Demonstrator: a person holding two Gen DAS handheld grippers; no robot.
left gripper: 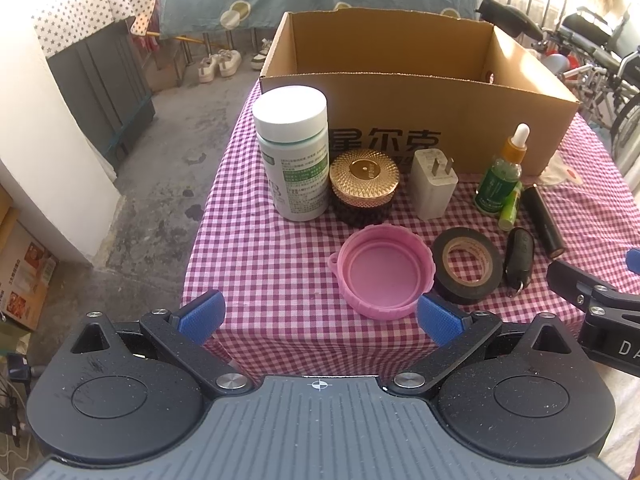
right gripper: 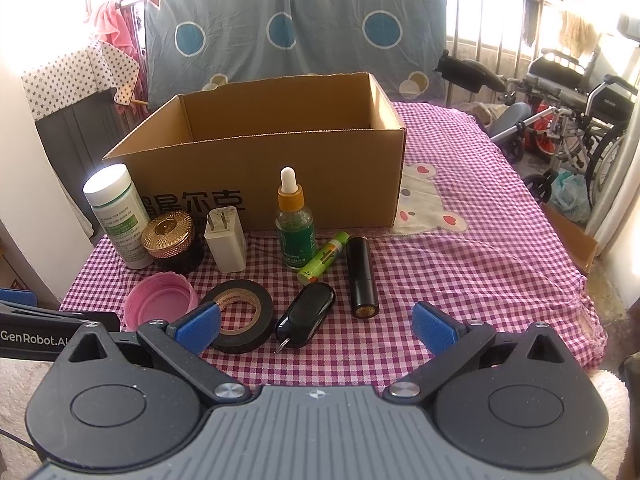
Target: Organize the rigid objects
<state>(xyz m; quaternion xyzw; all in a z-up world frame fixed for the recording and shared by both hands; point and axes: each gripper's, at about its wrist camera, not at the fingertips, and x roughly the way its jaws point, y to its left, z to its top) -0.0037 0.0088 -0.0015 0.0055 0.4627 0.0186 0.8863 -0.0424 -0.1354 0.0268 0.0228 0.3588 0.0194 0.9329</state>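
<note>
Cardboard box [right gripper: 256, 176]: sitting open behind the items
Pink lid [left gripper: 386, 270]: lying beside tape [left gripper: 468, 266]
Left fingers [left gripper: 320, 318]: spreading wide, holding nothing
Right fingers [right gripper: 318, 328]: spreading wide, holding nothing

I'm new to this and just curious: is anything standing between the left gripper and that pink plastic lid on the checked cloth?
Nothing visible does. The left gripper is open at the table's near edge, and the pink plastic lid lies just ahead, slightly to its right, with only bare pink checked tablecloth between. The black roll of tape lies beside the lid, off that path.
</note>
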